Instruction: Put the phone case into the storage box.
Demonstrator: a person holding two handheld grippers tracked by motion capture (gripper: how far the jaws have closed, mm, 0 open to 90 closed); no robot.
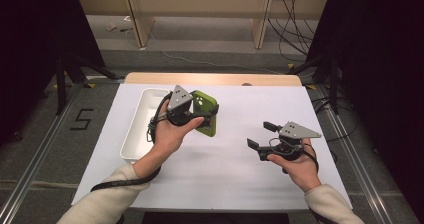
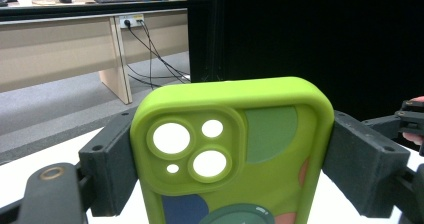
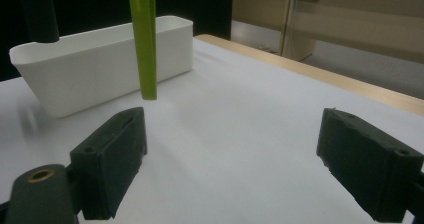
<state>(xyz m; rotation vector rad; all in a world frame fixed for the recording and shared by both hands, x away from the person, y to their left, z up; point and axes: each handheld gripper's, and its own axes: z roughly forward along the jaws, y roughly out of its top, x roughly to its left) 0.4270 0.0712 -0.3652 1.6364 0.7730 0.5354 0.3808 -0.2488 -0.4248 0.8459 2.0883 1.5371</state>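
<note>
Above the table's [image 1: 225, 159] center, toward ten o'clock, the left tool [image 1: 192, 115] clamped the green phone case [image 1: 206, 115] by its edges, beside the white bin [image 1: 142, 121]. At four o'clock, the right tool [image 1: 261, 139] gaped empty.

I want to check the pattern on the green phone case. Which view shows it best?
The left gripper view: the green phone case faces the camera, clamped between the left gripper's jaws, showing lens cutouts and coloured patches. The high view shows it small, partly behind the hand. The right gripper view shows its thin edge.
</note>
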